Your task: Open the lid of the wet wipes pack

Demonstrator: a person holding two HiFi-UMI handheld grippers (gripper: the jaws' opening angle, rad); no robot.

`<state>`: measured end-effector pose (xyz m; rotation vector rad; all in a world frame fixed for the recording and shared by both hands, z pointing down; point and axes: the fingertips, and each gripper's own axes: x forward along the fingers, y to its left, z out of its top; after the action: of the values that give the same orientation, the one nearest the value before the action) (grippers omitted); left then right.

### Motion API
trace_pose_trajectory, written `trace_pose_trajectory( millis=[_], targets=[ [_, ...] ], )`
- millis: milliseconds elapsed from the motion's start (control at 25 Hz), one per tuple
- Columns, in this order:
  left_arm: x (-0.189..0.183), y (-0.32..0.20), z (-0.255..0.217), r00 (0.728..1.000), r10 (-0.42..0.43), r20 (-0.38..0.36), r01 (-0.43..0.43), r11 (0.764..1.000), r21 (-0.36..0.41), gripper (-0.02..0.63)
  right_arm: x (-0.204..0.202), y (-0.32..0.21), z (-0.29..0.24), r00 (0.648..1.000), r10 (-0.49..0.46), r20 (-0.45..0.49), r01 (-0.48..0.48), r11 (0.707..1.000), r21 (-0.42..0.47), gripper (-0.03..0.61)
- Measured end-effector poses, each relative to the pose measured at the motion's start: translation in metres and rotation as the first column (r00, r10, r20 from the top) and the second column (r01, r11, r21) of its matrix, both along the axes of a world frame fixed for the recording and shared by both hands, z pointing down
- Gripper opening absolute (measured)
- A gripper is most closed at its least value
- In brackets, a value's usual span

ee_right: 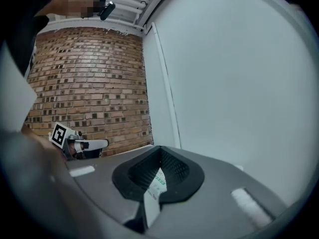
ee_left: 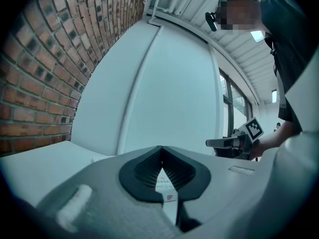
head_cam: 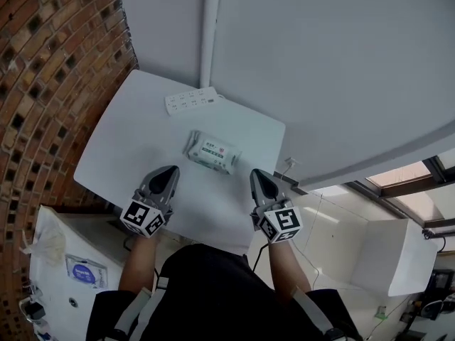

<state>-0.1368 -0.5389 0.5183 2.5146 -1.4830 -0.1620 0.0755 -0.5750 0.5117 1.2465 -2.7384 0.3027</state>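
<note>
The left gripper (head_cam: 170,170) and right gripper (head_cam: 257,174) are both closed and empty, with the wipes pack (head_cam: 212,153) just ahead between them, so they seem to be reaching for it, and next one must open to pinch the lid (head_cam: 216,148).

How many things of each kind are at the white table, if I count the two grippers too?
wet wipes pack: 1
power strip: 1
grippers: 2 (left gripper, right gripper)
Total: 4
</note>
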Motion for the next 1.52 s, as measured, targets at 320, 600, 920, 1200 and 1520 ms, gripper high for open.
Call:
trace_pose_trajectory(
  millis=[320,600,920,1200,1520],
  targets=[
    [0.006,-0.017,0.014,0.999,-0.033,0.028,0.034,0.999,-0.041,0.002,-0.020,-0.037,0.017,0.993,-0.105,-0.057,0.104,0.994,-0.022,0.003],
    [0.007,-0.032,0.039,0.996,0.030,0.088,-0.022,0.996,-0.091,0.002,-0.026,-0.044,0.039,0.989,-0.119,-0.082,0.115,0.992,-0.060,0.003],
    [0.031,-0.054,0.068,0.953,0.211,0.216,-0.175,0.969,-0.172,0.051,-0.029,-0.054,0.083,0.967,-0.187,-0.170,0.168,0.978,-0.122,0.114],
    [0.056,-0.077,0.091,0.806,0.383,0.450,-0.328,0.924,-0.199,0.123,-0.056,-0.055,0.135,0.898,-0.348,-0.269,0.298,0.931,-0.209,0.389],
    [0.060,-0.085,0.113,0.777,0.413,0.476,-0.329,0.910,-0.252,0.149,-0.074,-0.053,0.182,0.796,-0.497,-0.345,0.415,0.863,-0.287,0.554]
  ],
)
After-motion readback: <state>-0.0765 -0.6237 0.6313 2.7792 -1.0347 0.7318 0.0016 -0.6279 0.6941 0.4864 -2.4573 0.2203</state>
